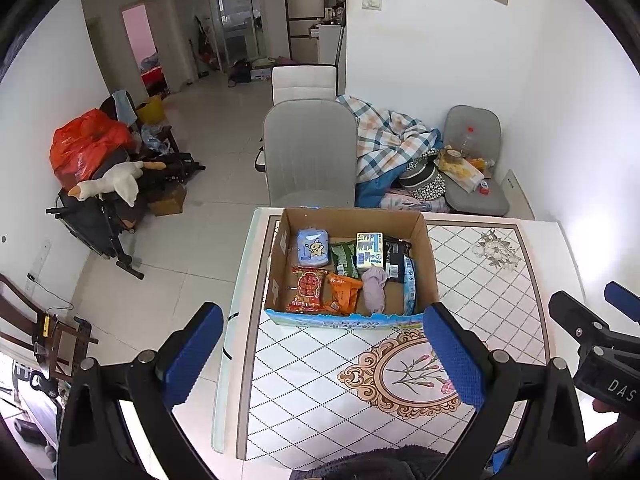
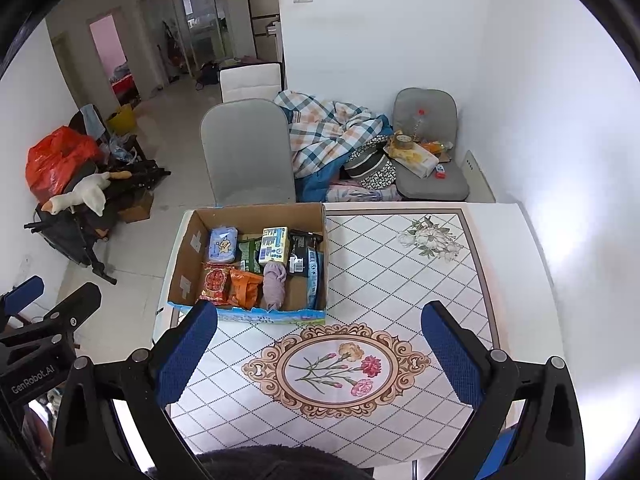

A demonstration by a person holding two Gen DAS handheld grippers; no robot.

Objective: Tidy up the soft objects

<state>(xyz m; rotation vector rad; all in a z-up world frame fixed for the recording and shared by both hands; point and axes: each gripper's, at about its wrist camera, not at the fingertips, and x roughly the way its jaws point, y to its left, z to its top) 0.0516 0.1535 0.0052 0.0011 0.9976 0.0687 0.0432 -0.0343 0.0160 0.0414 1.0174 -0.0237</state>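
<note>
Open brown cardboard box on patterned white table, holding rolled lilac cloth, red snack packet, orange packet, blue tissue pack. Left gripper and right gripper both spread wide, empty, hovering near the box.

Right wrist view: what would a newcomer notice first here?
The open cardboard box of snack packets and a rolled lilac cloth on the table's far left. Nearer, the ornate flower medallion lies between the fingers of the open right hand-held gripper.

Dark fuzzy thing is getting cropped by my bottom edge; blue pack is hiding behind box wall.
</note>
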